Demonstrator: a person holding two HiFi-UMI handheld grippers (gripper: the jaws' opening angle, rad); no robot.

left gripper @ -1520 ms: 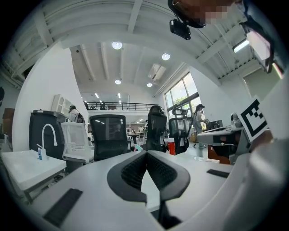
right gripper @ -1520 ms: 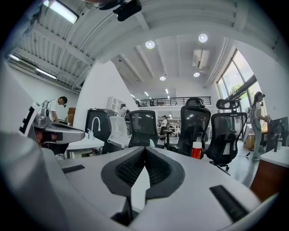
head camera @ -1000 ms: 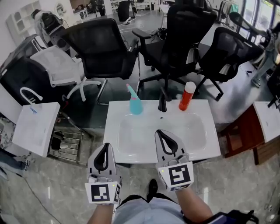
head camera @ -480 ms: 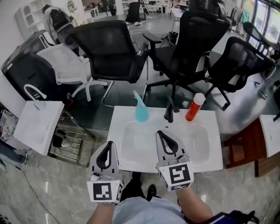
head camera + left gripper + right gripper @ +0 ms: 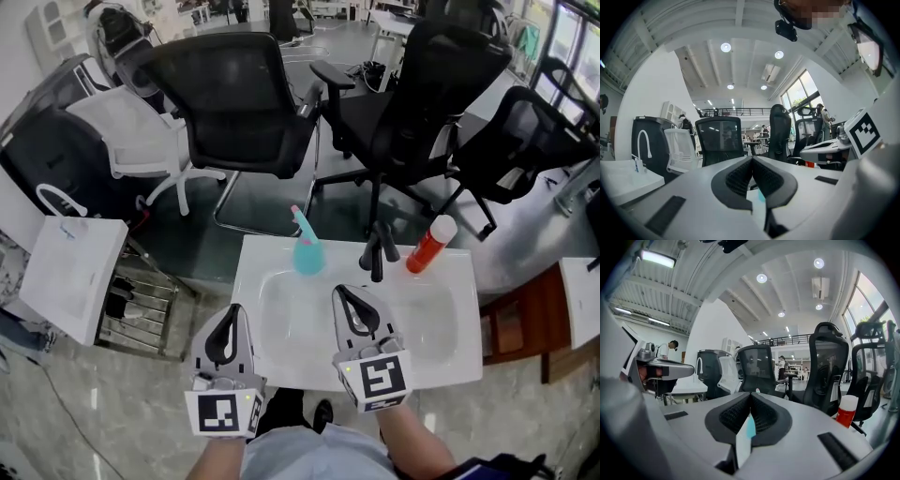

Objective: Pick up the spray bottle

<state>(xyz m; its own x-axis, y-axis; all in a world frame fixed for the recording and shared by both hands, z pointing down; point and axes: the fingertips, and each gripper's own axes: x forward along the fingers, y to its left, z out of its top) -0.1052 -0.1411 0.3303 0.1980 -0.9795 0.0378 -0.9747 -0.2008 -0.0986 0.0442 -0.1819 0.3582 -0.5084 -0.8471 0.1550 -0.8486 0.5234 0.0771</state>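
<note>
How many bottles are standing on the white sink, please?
2. A teal spray bottle stands on the back ledge, left of the black faucet; a red bottle with a white cap stands right of it. None seems hidden.

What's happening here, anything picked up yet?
Nothing picked up yet. A person stands at a white sink with a gripper in each hand. The left gripper and the right gripper are both shut and empty, held over the sink's near side. The teal spray bottle stands untouched on the back ledge, left of the black faucet. A red bottle with a white cap stands to the faucet's right. Office chairs are behind the sink.
</note>
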